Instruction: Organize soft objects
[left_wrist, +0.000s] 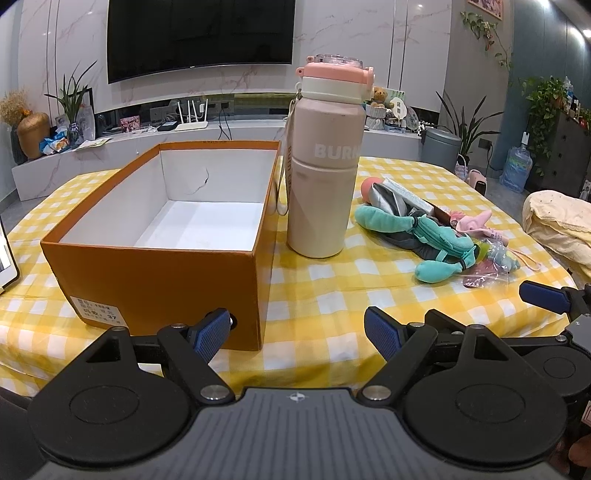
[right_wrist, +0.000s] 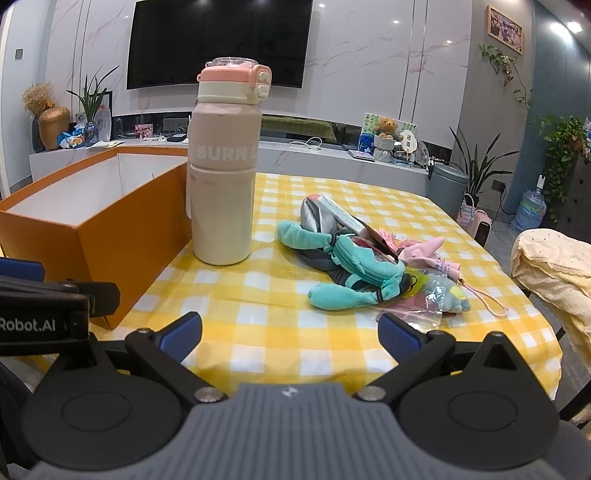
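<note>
A pile of soft things lies on the yellow checked tablecloth (left_wrist: 325, 295): a teal plush toy (left_wrist: 424, 236) (right_wrist: 347, 273), a grey-silver pouch (left_wrist: 388, 199) (right_wrist: 317, 216), a pink fabric piece (left_wrist: 476, 223) (right_wrist: 432, 254) and a clear plastic bag (right_wrist: 424, 310). An open orange box (left_wrist: 159, 266) (right_wrist: 110, 236) with a white, bare inside stands on the left. My left gripper (left_wrist: 297, 334) is open, low at the table's near edge by the box's front corner. My right gripper (right_wrist: 290, 334) is open too, just short of the pile, holding nothing.
A tall pink bottle (left_wrist: 325, 162) (right_wrist: 223, 166) stands between box and pile. A chair with a cream cover (left_wrist: 561, 221) (right_wrist: 554, 266) is at the right. The right gripper's blue finger (left_wrist: 543, 295) shows in the left view. A TV wall and shelf lie behind.
</note>
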